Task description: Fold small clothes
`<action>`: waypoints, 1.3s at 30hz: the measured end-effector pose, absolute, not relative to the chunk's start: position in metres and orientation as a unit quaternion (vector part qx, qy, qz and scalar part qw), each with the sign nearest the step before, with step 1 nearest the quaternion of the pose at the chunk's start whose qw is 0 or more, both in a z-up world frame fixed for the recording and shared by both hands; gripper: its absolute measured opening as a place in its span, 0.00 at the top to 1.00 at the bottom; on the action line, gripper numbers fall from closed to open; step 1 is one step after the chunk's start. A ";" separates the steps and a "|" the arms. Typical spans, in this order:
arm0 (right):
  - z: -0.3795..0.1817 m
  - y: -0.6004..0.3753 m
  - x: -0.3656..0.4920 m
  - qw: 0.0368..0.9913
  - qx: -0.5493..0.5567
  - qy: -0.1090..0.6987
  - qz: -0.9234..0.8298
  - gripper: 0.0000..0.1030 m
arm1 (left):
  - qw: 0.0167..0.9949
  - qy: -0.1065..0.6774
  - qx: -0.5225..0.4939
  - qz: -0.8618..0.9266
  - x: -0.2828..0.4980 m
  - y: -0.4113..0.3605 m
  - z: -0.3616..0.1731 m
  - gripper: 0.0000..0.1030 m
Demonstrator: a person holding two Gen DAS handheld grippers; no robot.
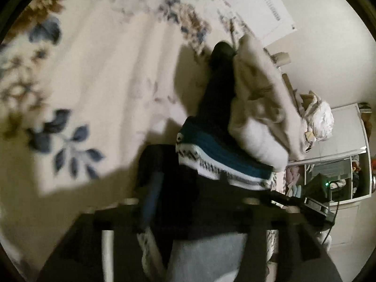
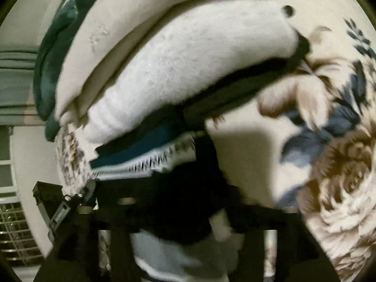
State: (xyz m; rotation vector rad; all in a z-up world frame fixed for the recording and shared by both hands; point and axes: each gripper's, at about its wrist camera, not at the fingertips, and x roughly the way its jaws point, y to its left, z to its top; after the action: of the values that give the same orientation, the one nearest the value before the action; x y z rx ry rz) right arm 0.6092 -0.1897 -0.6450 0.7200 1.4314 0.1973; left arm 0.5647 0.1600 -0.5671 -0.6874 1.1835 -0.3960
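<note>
The left tool point(image 1: 188, 211) is seen as a dark, blurred frame with a black crossbar, a pale metal rod on its left side and a blue-tinted finger point(image 1: 152, 188). The right tool point(image 2: 188, 211) is likewise black and motion-blurred, with a crossbar and 2 pale metal rods set beneath it.

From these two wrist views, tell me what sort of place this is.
Most likely a bedroom. The work surface is a floral bedspread, a teal cushion sits at its far end, and a mirrored cabinet stands against the wall beyond a stack of small clothes.
</note>
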 end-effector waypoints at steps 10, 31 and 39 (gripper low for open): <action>-0.629 -0.240 0.526 0.641 0.317 0.679 0.166 0.15 | 0.738 0.523 -0.396 -0.157 0.407 0.172 -0.542 0.26; -0.726 -0.146 0.668 0.543 0.286 0.720 0.326 0.07 | 0.684 0.423 -0.592 -0.059 0.363 0.089 -0.654 0.26; -0.720 -0.136 0.652 0.583 0.291 0.692 0.312 0.80 | 0.713 0.384 -0.585 -0.046 0.376 0.104 -0.627 0.72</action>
State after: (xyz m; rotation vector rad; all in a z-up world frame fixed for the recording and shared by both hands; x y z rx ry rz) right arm 0.6517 -0.1362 -0.7203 0.6794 1.6154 0.7284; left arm 0.3760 0.1042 -0.6272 -1.2969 0.8521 -0.1027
